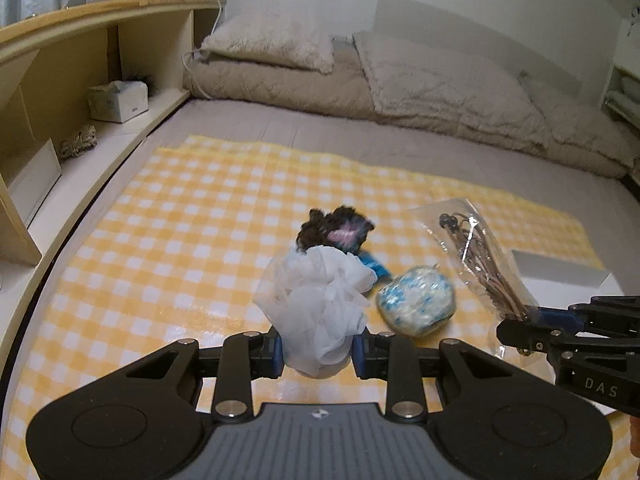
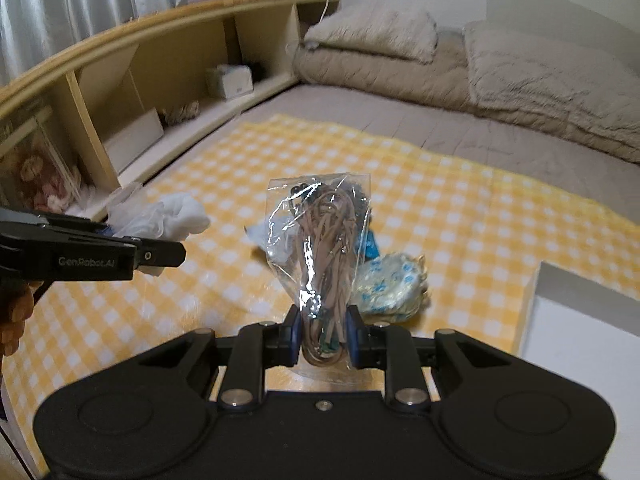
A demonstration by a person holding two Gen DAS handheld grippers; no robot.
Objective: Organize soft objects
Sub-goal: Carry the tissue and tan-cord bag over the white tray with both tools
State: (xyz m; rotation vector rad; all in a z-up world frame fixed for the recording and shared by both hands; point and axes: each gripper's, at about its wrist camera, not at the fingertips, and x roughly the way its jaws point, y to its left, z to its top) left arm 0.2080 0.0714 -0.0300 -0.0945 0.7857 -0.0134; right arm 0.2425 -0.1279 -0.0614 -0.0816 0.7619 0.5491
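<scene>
My left gripper is shut on a white mesh bath puff and holds it above the yellow checked cloth; the puff also shows in the right wrist view. My right gripper is shut on a clear plastic bag of tan cords, held upright; the bag also shows in the left wrist view. On the cloth lie a blue-and-white patterned pouch, a dark fuzzy item with a pink patch and a small blue item.
A white box stands at the right on the cloth. A wooden shelf unit with a tissue box runs along the left. Beige pillows and folded bedding lie at the far end of the bed.
</scene>
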